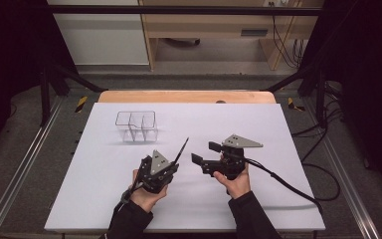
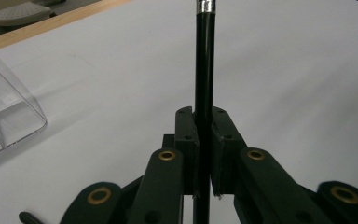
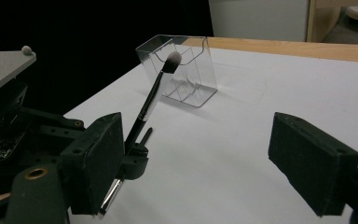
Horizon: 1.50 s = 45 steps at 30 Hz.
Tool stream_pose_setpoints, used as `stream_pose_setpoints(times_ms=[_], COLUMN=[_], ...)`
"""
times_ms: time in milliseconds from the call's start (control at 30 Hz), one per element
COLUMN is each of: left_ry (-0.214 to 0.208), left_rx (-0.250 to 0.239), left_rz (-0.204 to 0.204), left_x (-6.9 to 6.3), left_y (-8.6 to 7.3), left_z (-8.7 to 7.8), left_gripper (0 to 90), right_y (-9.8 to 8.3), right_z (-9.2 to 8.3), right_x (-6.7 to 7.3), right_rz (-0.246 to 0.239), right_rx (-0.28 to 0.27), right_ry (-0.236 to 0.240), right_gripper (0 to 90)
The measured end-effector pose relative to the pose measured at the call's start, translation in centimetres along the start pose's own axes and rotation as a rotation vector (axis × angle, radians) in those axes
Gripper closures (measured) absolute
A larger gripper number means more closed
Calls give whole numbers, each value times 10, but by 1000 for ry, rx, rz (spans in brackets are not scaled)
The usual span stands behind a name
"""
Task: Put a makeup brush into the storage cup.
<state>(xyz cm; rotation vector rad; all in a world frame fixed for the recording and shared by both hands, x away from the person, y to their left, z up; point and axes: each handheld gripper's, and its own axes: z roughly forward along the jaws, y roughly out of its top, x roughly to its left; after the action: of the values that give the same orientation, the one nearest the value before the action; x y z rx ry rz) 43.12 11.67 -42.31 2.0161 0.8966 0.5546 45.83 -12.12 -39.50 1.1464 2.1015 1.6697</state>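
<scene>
My left gripper (image 1: pixel 173 164) is shut on the black handle of a makeup brush (image 1: pixel 181 149), which slants up and away toward the far right. In the left gripper view the handle (image 2: pixel 204 70) runs straight up between the closed jaws, with a silver ferrule at the top. The right gripper view shows the brush (image 3: pixel 151 100) tilted, its pale bristle tip in front of a clear compartmented organiser (image 3: pixel 191 74). My right gripper (image 1: pixel 205 153) stands open just right of the brush, its jaws wide apart (image 3: pixel 205 163) with nothing between them. The organiser (image 1: pixel 136 124) sits at the far left of the sheet.
A white sheet (image 1: pixel 258 129) covers the table, with a wooden edge (image 1: pixel 186 96) along the far side. The right gripper's cable (image 1: pixel 288 186) trails across the sheet to the right. Dark frame struts and floor cables lie beyond both sides.
</scene>
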Motion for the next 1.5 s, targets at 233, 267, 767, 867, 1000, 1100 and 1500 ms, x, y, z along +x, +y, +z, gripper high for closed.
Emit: stream_pose_setpoints(times_ms=[233, 267, 767, 867, 1000, 1100, 1500], left_ry=[7, 8, 5, 3, 0, -5, -12], left_rx=[0, -1, -20, -19, -22, -26, -35], left_rz=[-13, -14, -20, -23, -30, -36, -40], left_x=[-6, -7, -24, -26, -28, -30, -34], left_y=[3, 3, 8, 8, 8, 8, 7], left_z=[4, 5, 10, 12, 13, 13, 13], left_gripper=[829, 829, 829, 829, 829, 829, 827], right_y=[-3, -3, -8, -8, -7, -8, -8], right_z=[6, 7, 14, 14, 14, 15, 16], right_x=[1, 1, 3, 3, 3, 3, 3], right_rz=[43, 49, 98, 110, 126, 135, 160], right_rx=[-11, -11, -39, -42, -44, -44, -45], right_ry=[23, 25, 48, 54, 63, 67, 98], right_gripper=[247, 252, 409, 455, 536, 593, 792])
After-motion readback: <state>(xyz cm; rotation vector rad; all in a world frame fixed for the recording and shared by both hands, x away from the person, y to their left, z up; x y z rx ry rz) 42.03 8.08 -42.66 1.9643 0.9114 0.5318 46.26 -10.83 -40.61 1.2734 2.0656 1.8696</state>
